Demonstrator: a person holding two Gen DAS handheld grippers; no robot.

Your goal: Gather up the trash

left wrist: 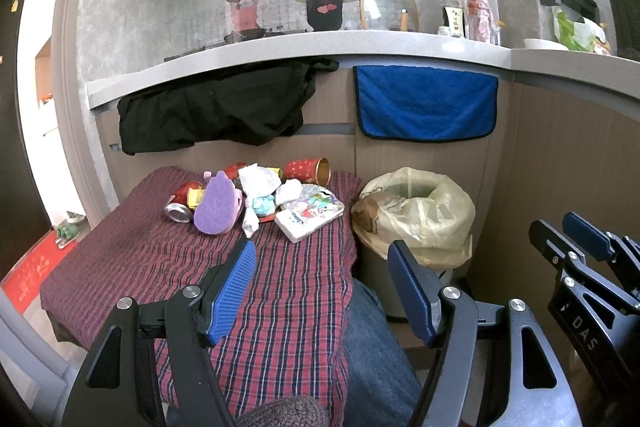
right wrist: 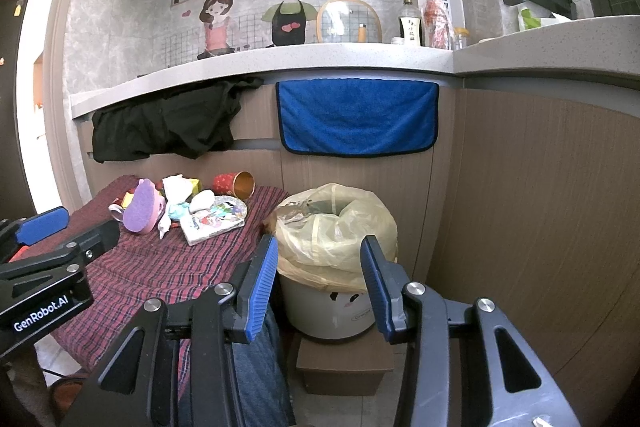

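While trash (left wrist: 256, 199) lies piled on the plaid cloth (left wrist: 160, 259) beside the lined bin (right wrist: 336, 227), left gripper (left wrist: 322, 291) and right gripper (right wrist: 318, 287) hover, fingers apart, empty.

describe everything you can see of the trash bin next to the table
The trash bin is a round, pale grey-white tub that looks like plastic, with a small face-like print and a logo on its front. A thin, crinkled yellowish plastic liner is folded out over its rim, its mouth open, with something dark inside. The bin stands upright on a low brown box, right beside the plaid-covered table and before the wooden cabinet front. Neither hand-held gripper touches it.
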